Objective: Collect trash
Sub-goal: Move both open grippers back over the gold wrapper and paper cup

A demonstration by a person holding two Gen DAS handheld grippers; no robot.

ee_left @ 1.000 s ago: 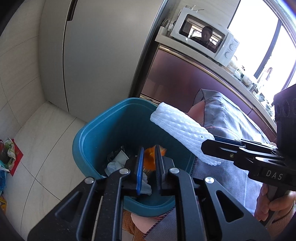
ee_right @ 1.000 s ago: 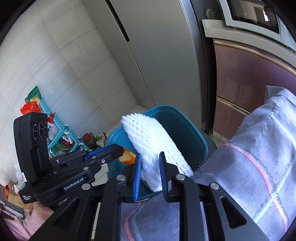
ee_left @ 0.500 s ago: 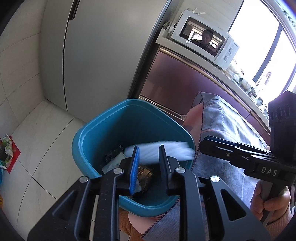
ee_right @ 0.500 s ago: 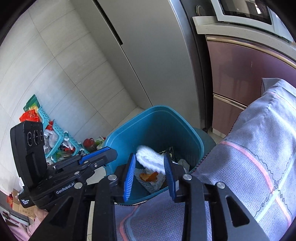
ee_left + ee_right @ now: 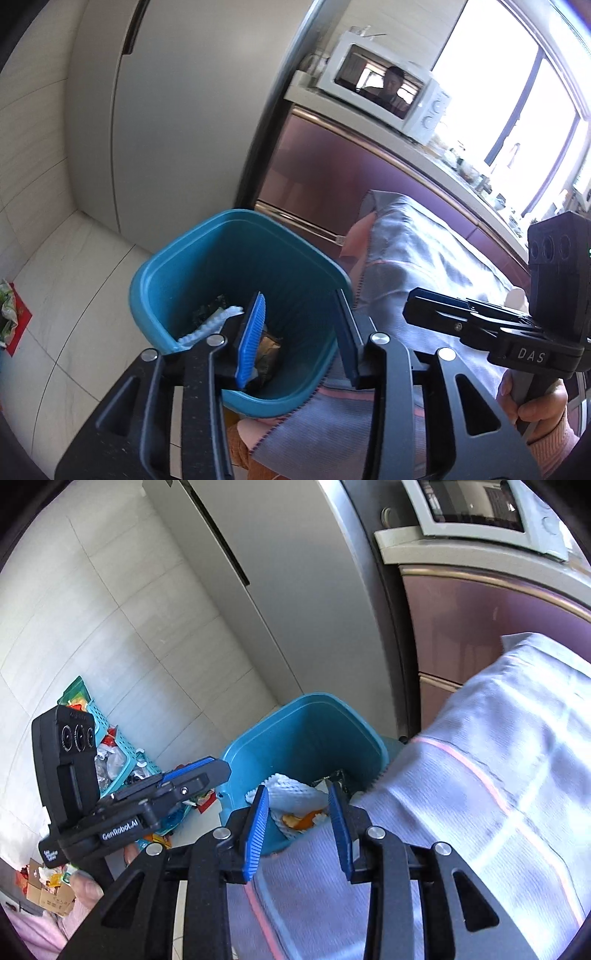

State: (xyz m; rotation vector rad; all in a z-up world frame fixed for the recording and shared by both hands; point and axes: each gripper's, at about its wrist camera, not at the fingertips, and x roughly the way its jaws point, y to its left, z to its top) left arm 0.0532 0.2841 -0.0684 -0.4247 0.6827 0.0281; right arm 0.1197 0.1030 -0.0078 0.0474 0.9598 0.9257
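A teal trash bin stands on the floor beside a cloth-covered table; it also shows in the right wrist view. A white foam net sleeve lies inside the bin on top of an orange wrapper and other scraps; its edge shows in the left wrist view. My left gripper is open and empty over the bin's near rim. My right gripper is open and empty above the bin and table edge. Each gripper shows in the other's view, the right and the left.
A grey cloth with pink stripes covers the table to the right. A tall grey fridge and a purple cabinet with a white microwave stand behind the bin. A teal basket and loose litter lie on the floor at left.
My right gripper opened and the white foam sleeve dropped into the bin. My left gripper also opened wider. Both grippers have drawn back slightly from the bin.
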